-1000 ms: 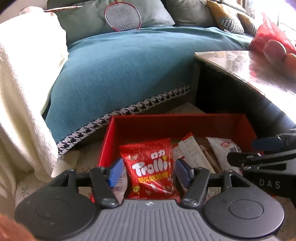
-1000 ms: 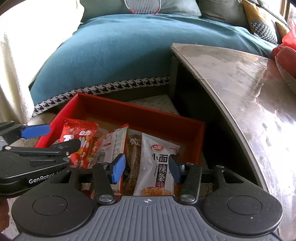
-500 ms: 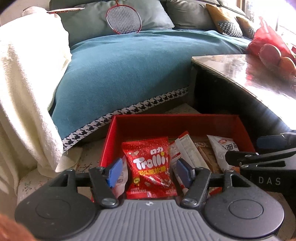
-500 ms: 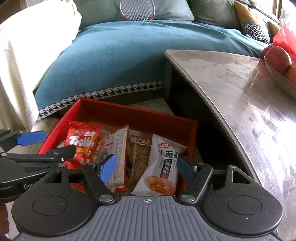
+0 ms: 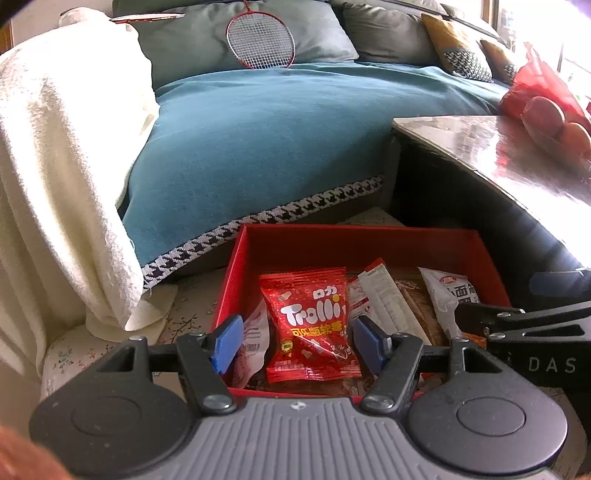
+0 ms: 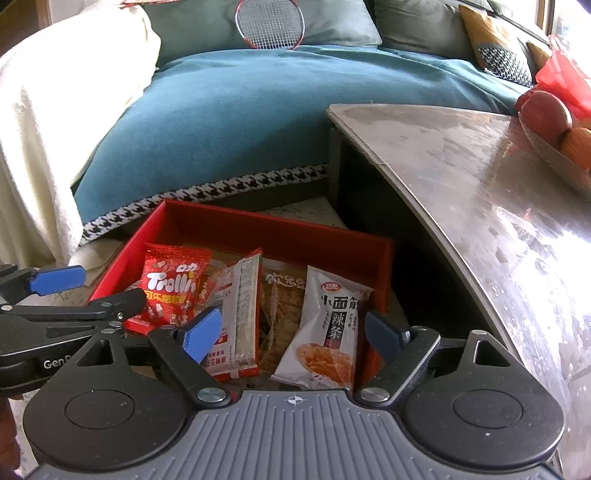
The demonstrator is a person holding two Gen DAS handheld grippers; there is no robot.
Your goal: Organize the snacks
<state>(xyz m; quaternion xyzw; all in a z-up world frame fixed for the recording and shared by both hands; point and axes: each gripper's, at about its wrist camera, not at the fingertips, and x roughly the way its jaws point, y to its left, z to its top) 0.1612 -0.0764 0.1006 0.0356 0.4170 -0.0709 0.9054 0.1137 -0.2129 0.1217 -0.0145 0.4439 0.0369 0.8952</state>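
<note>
Inside red box (image 5: 369, 240) | red packet (image 5: 310, 325): "Trolli" | right gripper (image 5: 524, 332): "DAS"

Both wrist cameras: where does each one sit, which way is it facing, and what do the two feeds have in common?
Left wrist: sits on the left gripper, looking forward and down between open blue pads into the red box; the Trolli bag lies below them; the right gripper enters from the right.
Right wrist: sits on the right gripper, jaws just opened wide, above the white spicy-strip packet; the left gripper shows at left.
Shared: red box, Trolli bag, teal sofa, badminton racket, table.
</note>
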